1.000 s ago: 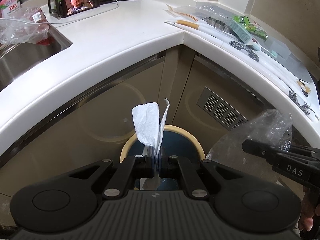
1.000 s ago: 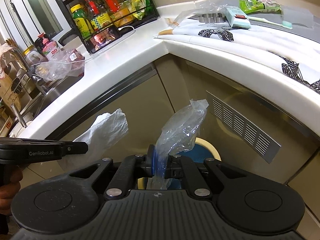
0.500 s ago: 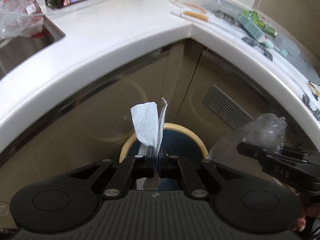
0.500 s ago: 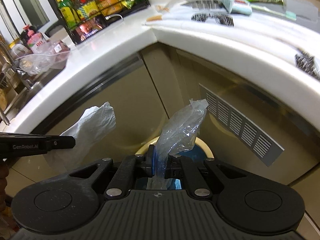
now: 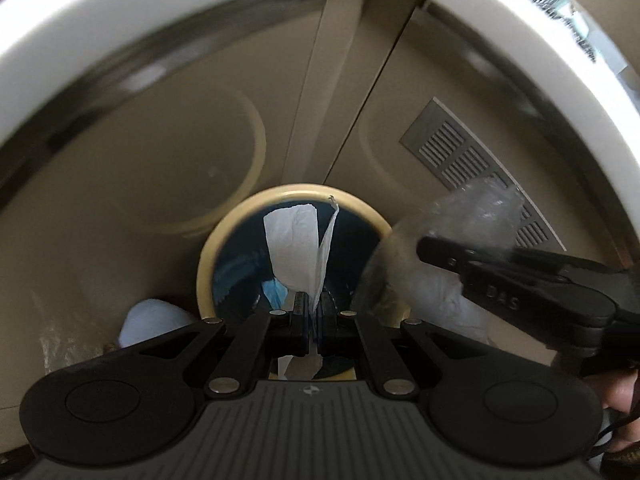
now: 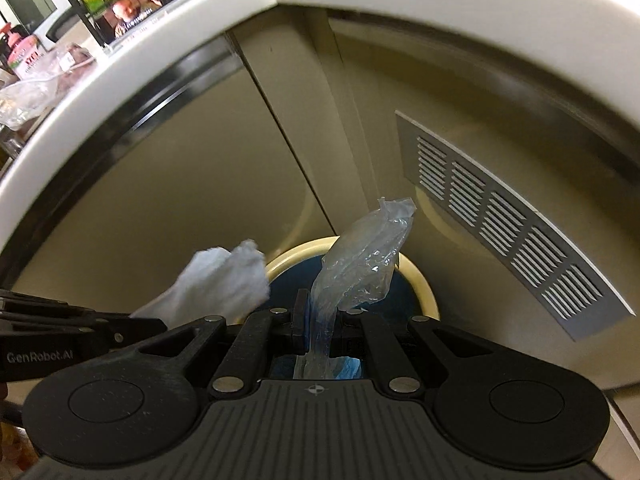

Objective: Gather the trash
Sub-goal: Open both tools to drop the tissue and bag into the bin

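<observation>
Left wrist view: the left claw (image 5: 314,308) is clamped on a crumpled white paper tissue (image 5: 294,248), which stands up from the jaws toward 12 o'clock. Half a second ago the white worktop (image 5: 60,28) and its clutter filled the top of the picture; now only its rounded edge arcs overhead, and the round dark-blue waste bin with a cream rim (image 5: 208,264) has grown to fill the centre, directly behind the tissue. So the claw has dropped toward the bin mouth. At 3 o'clock the right claw (image 5: 424,246) comes in from the side with a crinkled clear plastic bag (image 5: 486,210), just beside the bin's rim. Something pale blue lies inside the bin; what it is cannot be told.

Right wrist view: the right claw (image 6: 320,314) grips the clear plastic bag (image 6: 368,260), which leans toward 1 o'clock. The bin (image 6: 420,280) sits just past the jaws, larger than before. At 9 o'clock the left claw (image 6: 162,322) holds the tissue (image 6: 224,280) over the rim's near side.

Both pieces of trash look placed for release; opening the jaws should drop them in, though the light bag may cling or drift.
</observation>
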`<state>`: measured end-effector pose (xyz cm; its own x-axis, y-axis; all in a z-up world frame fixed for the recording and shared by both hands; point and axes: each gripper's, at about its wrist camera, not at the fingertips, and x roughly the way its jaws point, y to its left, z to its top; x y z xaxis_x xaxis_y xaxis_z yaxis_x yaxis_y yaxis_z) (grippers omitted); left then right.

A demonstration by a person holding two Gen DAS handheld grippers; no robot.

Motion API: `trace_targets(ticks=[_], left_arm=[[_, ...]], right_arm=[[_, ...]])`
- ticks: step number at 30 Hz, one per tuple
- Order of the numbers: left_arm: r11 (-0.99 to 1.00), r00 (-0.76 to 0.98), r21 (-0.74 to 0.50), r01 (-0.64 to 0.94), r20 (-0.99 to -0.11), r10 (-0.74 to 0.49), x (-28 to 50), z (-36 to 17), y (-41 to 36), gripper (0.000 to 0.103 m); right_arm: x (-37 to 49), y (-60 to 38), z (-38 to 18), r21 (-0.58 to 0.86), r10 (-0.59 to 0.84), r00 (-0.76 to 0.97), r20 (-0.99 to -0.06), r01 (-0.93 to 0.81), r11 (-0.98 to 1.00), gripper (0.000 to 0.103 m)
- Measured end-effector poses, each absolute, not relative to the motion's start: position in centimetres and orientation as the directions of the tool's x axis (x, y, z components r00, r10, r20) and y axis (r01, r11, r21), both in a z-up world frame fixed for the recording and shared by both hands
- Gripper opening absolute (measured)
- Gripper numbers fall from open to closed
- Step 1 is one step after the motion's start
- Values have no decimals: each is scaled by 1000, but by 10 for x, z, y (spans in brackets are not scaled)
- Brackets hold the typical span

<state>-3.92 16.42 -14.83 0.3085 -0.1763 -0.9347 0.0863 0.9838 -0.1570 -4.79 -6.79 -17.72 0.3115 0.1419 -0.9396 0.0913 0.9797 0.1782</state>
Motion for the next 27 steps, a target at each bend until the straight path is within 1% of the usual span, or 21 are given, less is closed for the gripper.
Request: trace_targets(ticks=[10,16,20,27], left_arm=[[982,211,-178,64,-959,-187,0,-193,156,3],[967,142,-248,66,-957,-255,12,-221,161,3],[965,104,-255,55,-960,-260,17,-240,166,3],[967,92,-249,47,-963,-252,24,-252,165,4]], right_arm=[[-27,-65,-236,159,136,222,-966,90,983,7],[-16,-60,-263,156,141,163,-976,85,984,7],[-18,-62,-272,155,142,143,-980,90,984,8],[-11,-62,-283,151,140,120,-983,87,985,8]])
